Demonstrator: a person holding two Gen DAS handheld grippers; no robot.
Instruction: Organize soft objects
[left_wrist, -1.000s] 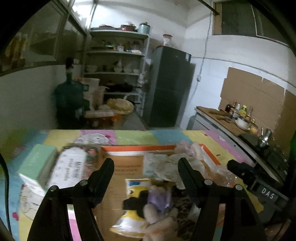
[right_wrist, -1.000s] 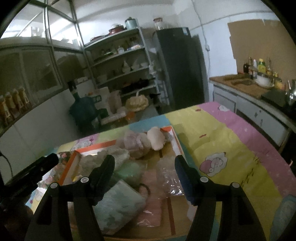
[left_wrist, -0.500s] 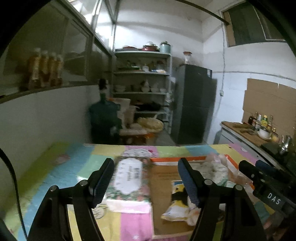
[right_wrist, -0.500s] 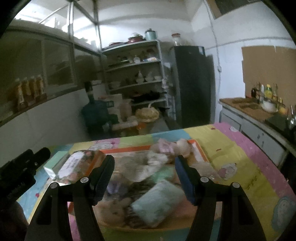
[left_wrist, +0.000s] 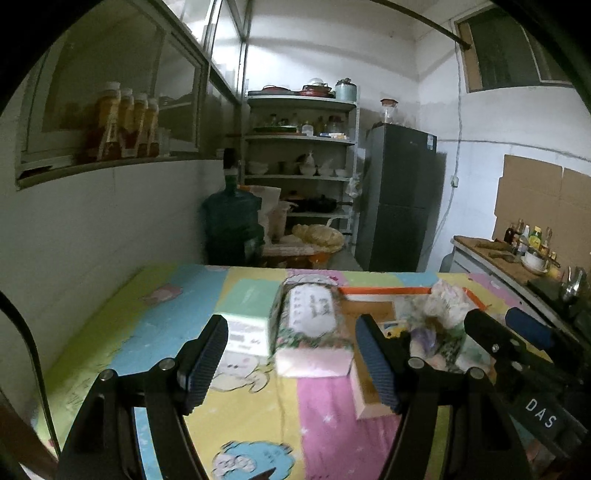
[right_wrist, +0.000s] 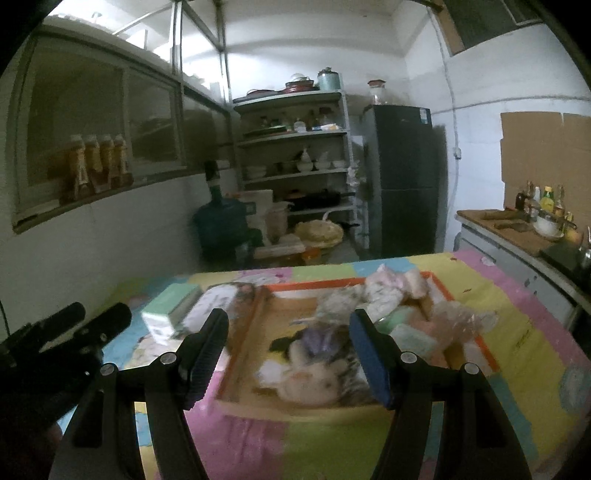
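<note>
The white letters "DAS" show on the right tongs' (left_wrist: 528, 354) black body in the left wrist view; the print on the tissue pack (left_wrist: 312, 325) is too blurred to read. A counter (left_wrist: 258, 424) under a bright patchwork cartoon cloth stands in a dim kitchen with a shelf rack (right_wrist: 295, 147), a dark fridge (right_wrist: 402, 177) and a blue water jug (right_wrist: 218, 229). The orange-rimmed tray (right_wrist: 369, 282) holds a heap of soft things, among them a pale plush toy (right_wrist: 310, 380). The tissue pack and a green box (left_wrist: 247, 306) lie just left of the tray. The left tongs (left_wrist: 291, 365) and the right tongs (right_wrist: 288, 358) are both spread, holding nothing.
</note>
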